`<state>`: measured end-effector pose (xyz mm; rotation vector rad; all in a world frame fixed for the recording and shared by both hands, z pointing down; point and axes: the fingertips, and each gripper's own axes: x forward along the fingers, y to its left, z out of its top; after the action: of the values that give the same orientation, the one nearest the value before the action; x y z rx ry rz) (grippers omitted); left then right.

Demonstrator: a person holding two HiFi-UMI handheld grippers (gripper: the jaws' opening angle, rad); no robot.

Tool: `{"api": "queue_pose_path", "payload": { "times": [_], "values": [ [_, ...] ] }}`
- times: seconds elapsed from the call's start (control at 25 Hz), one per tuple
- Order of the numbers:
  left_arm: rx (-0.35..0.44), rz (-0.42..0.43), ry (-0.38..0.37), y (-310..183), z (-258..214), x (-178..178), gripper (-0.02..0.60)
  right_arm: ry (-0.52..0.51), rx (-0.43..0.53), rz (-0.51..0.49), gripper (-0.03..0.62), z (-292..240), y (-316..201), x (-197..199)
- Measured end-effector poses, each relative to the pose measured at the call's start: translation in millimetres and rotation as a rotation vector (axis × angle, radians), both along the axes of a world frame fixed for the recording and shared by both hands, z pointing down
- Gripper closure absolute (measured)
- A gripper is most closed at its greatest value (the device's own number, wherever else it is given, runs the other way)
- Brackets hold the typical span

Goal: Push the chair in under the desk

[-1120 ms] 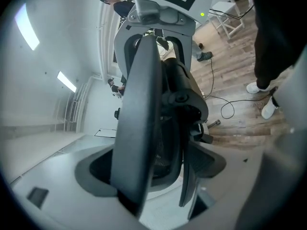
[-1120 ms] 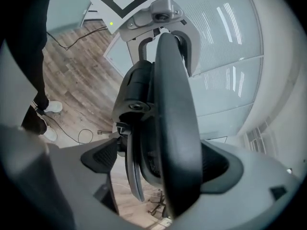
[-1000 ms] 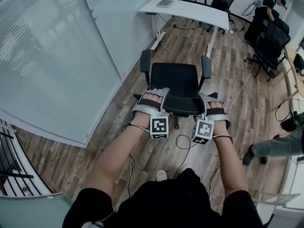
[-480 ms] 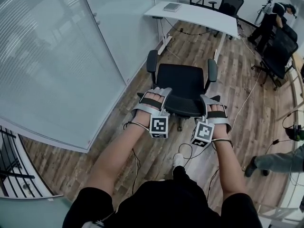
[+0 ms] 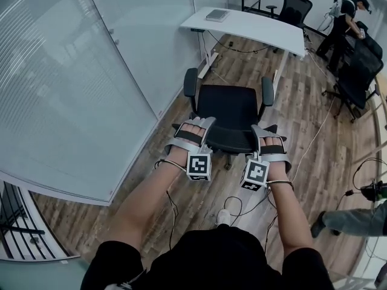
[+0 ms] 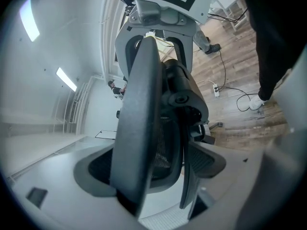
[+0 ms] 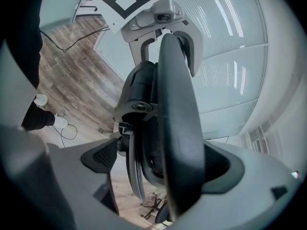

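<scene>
The chair stands on the wood floor with its seat facing the white desk. It is not under the tabletop; a strip of bare floor lies between them. Its back is toward the person, and both grippers are on the top edge of that back.

The left gripper sits at the left end of the backrest, near the left armrest. The right gripper sits at the right end, near the right armrest.

In the left gripper view the backrest runs upright through the middle. One of the fingers is on its left and the other on its right. The fingers are spread wide and the chair's back fills the gap between them, so they are closed on it.

The right gripper view shows the same. The thick black edge of the backrest passes between the fingers, which are set wide and clamp it from both sides.

A flat grey thing lies on the tabletop's far left corner. A glass wall runs along the left. Other black office chairs stand at the right.
</scene>
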<state>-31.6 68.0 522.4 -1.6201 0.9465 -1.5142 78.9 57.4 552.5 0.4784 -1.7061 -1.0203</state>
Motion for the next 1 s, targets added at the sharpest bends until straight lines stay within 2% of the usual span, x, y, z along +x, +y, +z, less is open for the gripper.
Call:
{"api": "queue_pose_path", "payload": {
  "times": [0.32,0.52,0.84,1.0],
  "values": [
    [0.032,-0.025,0.009,-65.1,5.1,-2.8,0.127,0.016,0.025,-0.035,0.074,6.4,-71.4,-4.0],
    [0.026,-0.002,0.013,-94.2,11.5,-16.3,0.127,0.004,0.024,0.05,0.092,7.8,-100.3,-17.6],
    [0.048,0.037,0.06,-131.7,-5.5,-44.6,0.127,-0.071,0.06,0.084,0.091,-13.6,-130.0,-52.6],
    [0.06,0.039,0.061,-161.3,-8.1,-43.3,0.127,-0.075,0.072,0.105,0.106,-16.4,-159.9,-49.7]
  ]
}}
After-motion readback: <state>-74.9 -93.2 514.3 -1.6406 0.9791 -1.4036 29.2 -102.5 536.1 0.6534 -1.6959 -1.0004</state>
